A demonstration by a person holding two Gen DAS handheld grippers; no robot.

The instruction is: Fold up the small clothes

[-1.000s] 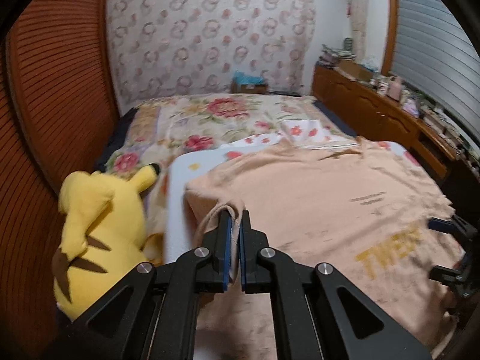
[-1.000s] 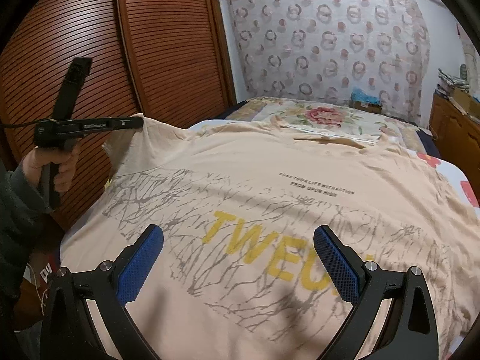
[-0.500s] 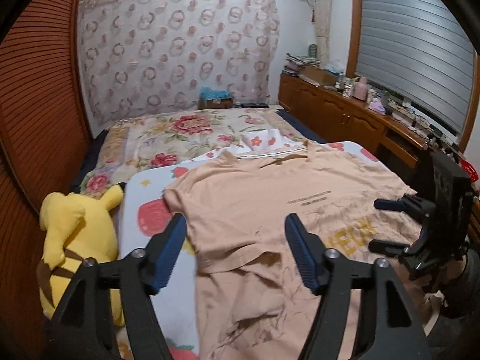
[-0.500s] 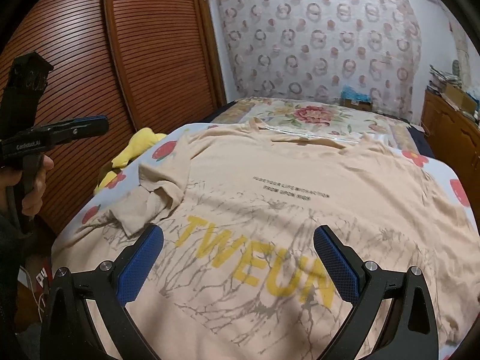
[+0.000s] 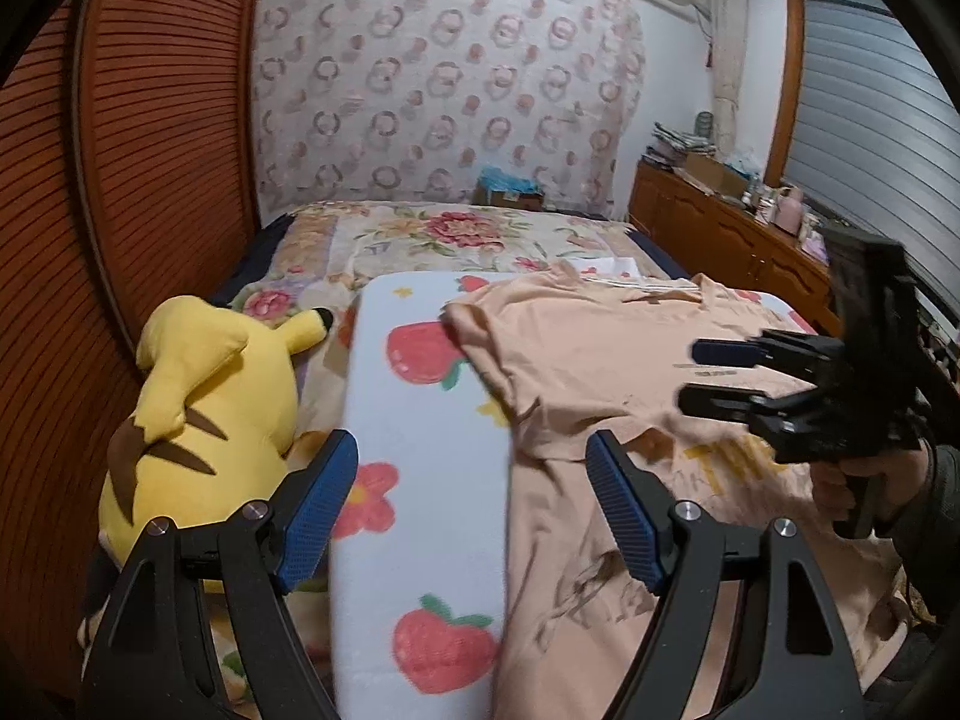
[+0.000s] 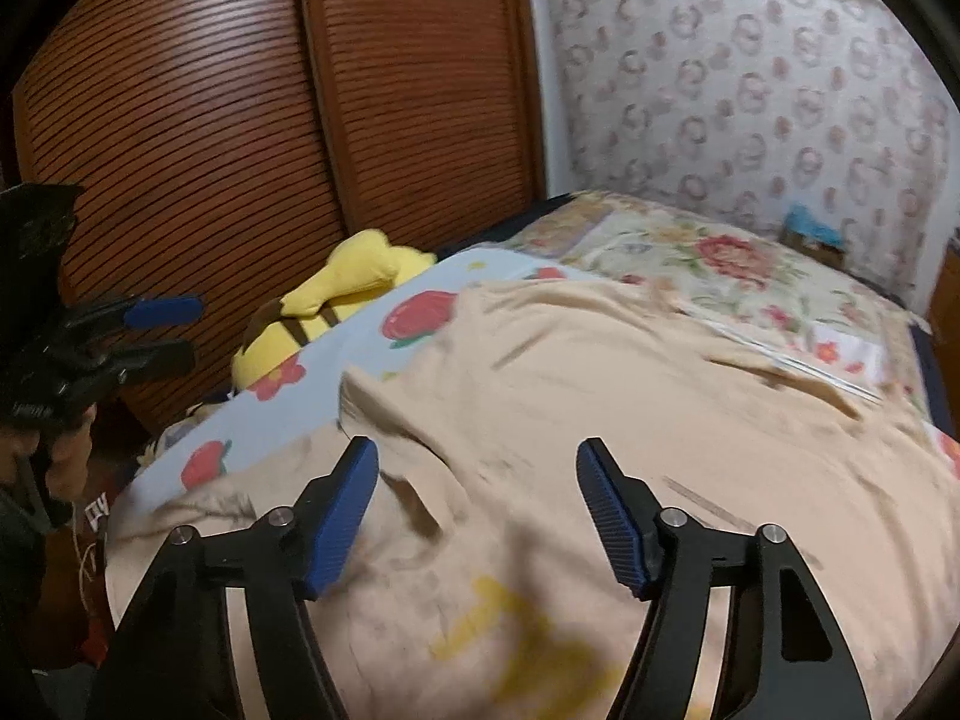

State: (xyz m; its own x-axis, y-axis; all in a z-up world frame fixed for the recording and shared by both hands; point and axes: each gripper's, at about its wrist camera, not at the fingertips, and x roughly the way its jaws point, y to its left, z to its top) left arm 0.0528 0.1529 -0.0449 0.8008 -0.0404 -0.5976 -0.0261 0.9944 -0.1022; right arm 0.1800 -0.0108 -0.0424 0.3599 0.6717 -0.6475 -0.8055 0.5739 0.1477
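A peach T-shirt (image 5: 600,360) with yellow lettering lies spread on a fruit-print blanket (image 5: 420,450); it also shows in the right wrist view (image 6: 630,396). Its left sleeve is folded inward over the body. My left gripper (image 5: 474,510) is open and empty above the shirt's left edge. My right gripper (image 6: 477,504) is open and empty above the folded sleeve area. The right gripper (image 5: 720,378) shows in the left wrist view over the shirt's right part. The left gripper (image 6: 162,330) shows at the left of the right wrist view, off the bed's side.
A yellow plush toy (image 5: 198,420) lies at the bed's left edge, by the wooden sliding doors (image 6: 240,120). A floral quilt (image 5: 456,240) covers the bed's far end. A wooden cabinet (image 5: 720,234) with clutter runs along the right wall.
My left gripper let go of the sleeve, opened and drew back to the left. The sleeve now lies folded on the shirt. My right gripper moved left over the shirt.
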